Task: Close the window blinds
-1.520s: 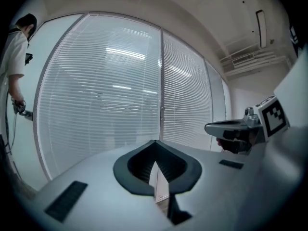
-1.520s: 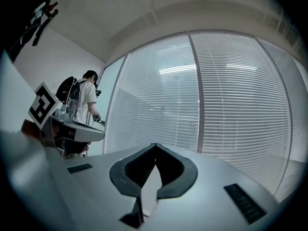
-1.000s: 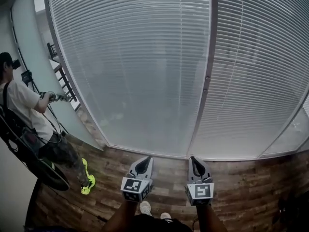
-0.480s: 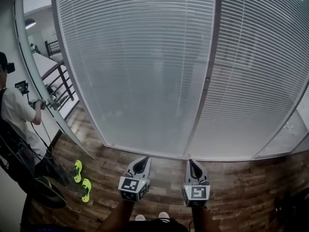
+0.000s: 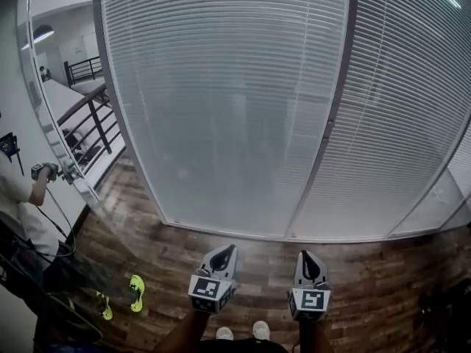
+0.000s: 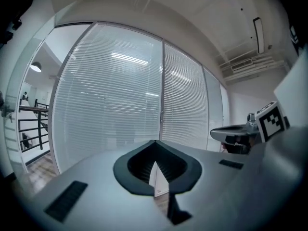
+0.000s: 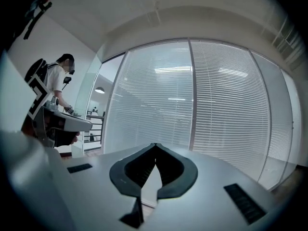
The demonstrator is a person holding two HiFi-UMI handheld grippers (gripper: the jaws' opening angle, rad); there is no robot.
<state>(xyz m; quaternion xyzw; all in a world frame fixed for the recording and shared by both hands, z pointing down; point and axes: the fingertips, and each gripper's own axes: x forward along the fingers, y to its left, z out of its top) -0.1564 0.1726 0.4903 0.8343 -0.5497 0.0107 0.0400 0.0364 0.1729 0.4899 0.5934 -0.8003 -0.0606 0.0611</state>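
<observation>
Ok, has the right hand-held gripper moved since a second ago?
Yes. In the head view the right hand-held gripper now sits farther below the window's bottom rail, more floor between them.

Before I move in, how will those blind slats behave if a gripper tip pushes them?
The blinds are many thin horizontal slats, so probably light and floppy, swinging rather than resisting. Thin slats likely crease under a hard push. Reflected lights on them hint at glass in front; then a push would meet a stiff, slippery pane.
</observation>
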